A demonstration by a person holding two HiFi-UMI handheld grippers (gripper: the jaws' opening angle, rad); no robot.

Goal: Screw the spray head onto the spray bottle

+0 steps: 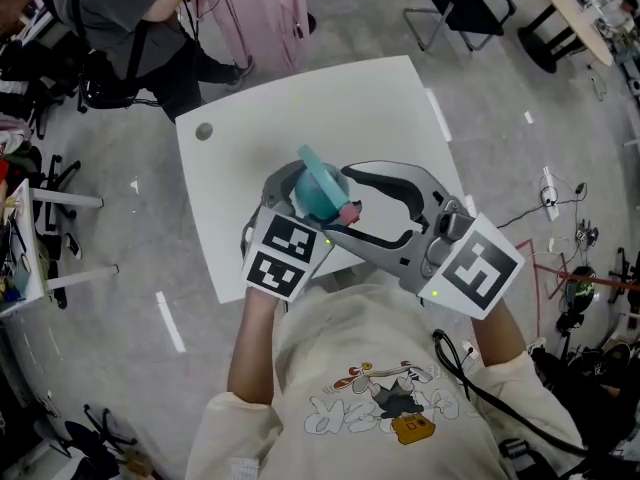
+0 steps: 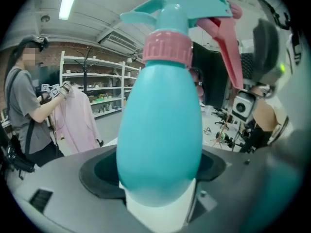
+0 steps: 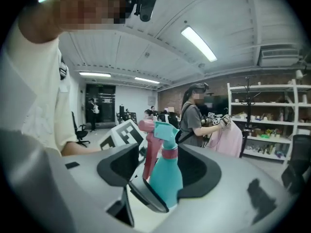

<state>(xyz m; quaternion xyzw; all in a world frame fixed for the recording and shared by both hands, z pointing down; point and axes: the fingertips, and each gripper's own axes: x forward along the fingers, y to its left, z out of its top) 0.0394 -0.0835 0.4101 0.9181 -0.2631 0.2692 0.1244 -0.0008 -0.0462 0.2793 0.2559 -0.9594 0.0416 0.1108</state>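
White table point(image 1: 400, 98) fills the middle of the head view, its bare top running toward the upper right of the frame. At the upper left a person in a grey shirt point(image 1: 130, 18) stands on the grey floor, reaching to a pink garment point(image 1: 260, 8) that hangs at the top centre.

Low in the frame, over the table's near edge, the two hand-held tools meet. The right gripper point(image 1: 338, 203) reaches in from the lower right, and its jaws stand wide apart. In the right gripper view the bottle's upper part shows between them, with neither pad pressing on it. The left gripper point(image 1: 300, 193) comes up from the lower left. Its jaws are clamped on the teal spray bottle point(image 2: 160, 130), which stands upright and fills the centre of the left gripper view.

On the bottle's neck sits the teal spray head point(image 2: 189, 13), near the top edge of that view. A ribbed pink collar point(image 2: 167, 47) rings the neck where the head meets the bottle. The pink trigger point(image 2: 226, 47) slants down at the upper right.
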